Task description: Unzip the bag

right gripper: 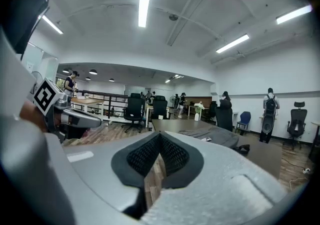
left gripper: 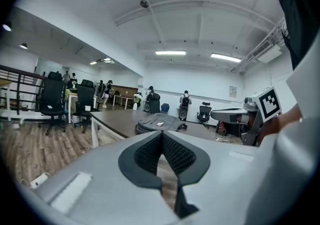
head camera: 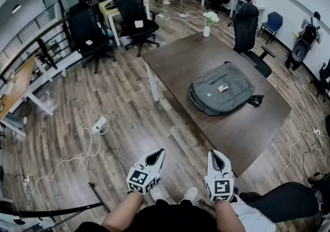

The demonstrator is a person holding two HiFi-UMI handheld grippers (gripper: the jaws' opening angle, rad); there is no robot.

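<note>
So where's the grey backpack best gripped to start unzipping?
The backpack lies flat, front up, on the table. I would come from above on the near side and pinch the black strap sticking out at its right end to steady it. The zip pull is too small to see; the curved seam should lead to it.

grey bag (head camera: 223, 89), dark table (head camera: 175, 61), closed grippers

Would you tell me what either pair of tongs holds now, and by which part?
Nothing: left tongs and right tongs are shut, empty, short of the bag on the table.
</note>
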